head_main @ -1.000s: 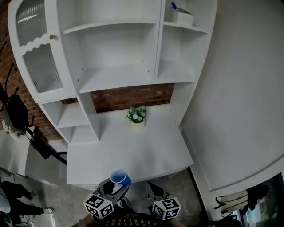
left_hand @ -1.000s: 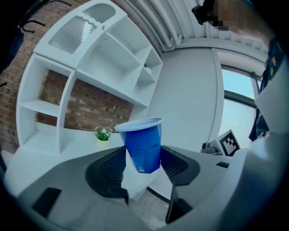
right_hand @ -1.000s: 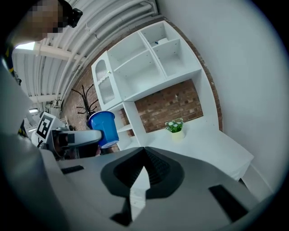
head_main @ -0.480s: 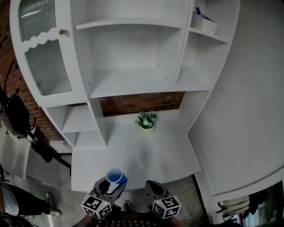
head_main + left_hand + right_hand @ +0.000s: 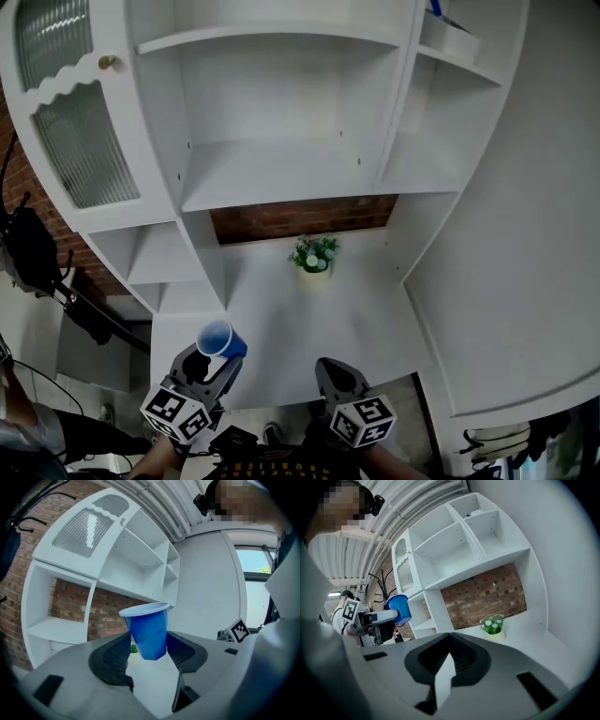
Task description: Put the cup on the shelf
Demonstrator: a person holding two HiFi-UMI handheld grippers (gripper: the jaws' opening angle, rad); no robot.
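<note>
You hold the single blue cup (image 5: 149,630) upright in your left gripper (image 5: 210,360), its jaws closed on the lower wall near the base. It sits above the front-left edge of the desk (image 5: 319,323), well short of the shelf (image 5: 272,173). It looks light and thin-walled, likely to buckle under a hard squeeze, so a gentle hold low on the body seems right. Your right gripper (image 5: 448,654) is empty, jaws all but together. One cup, one potted plant (image 5: 314,253), two grippers.

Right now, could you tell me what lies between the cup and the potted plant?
Only bare white desktop, as the head view shows, between the cup in the left gripper and the plant.
</note>
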